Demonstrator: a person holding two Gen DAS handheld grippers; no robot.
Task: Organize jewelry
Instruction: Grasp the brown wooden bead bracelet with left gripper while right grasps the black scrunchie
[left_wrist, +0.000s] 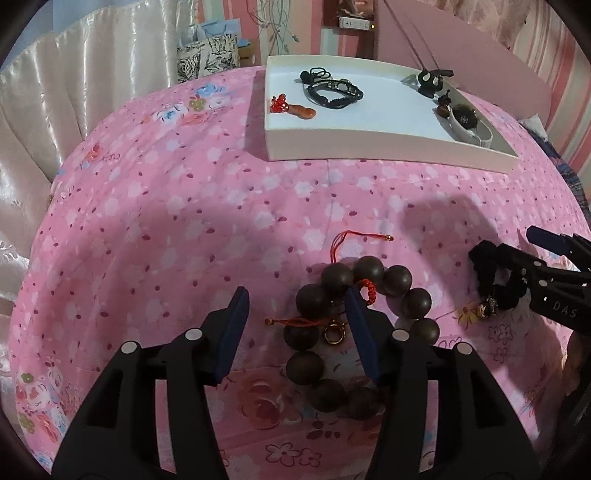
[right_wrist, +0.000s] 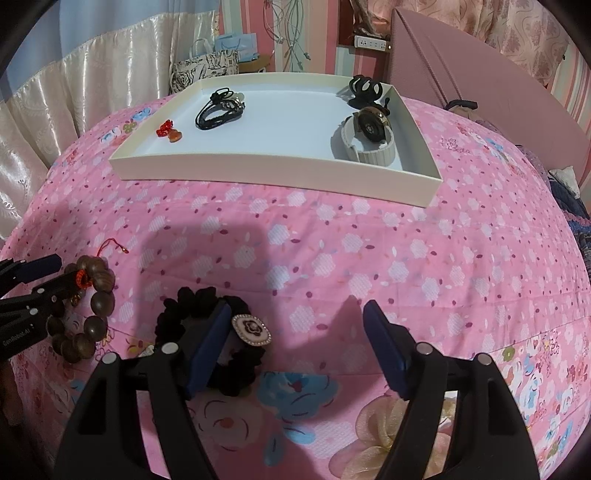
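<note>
A dark wooden bead bracelet (left_wrist: 399, 280) with red cord lies on the pink floral bedspread; it also shows in the right wrist view (right_wrist: 99, 301). My left gripper (left_wrist: 297, 299) is open, its right finger inside the bracelet's ring and its left finger outside. A black scrunchie (right_wrist: 240, 369) with an oval charm lies on the bedspread, also seen in the left wrist view (left_wrist: 487, 273). My right gripper (right_wrist: 295, 314) is open, its left finger inside the scrunchie. A white tray (left_wrist: 369, 142) (right_wrist: 258, 170) at the back holds a red knot charm, black cords, a black clip and a watch.
A patterned gift bag (right_wrist: 203, 68) and blue bag stand behind the tray by satin curtains. A pink headboard (right_wrist: 480, 81) rises at the back right. A power strip (right_wrist: 371, 42) hangs on the striped wall.
</note>
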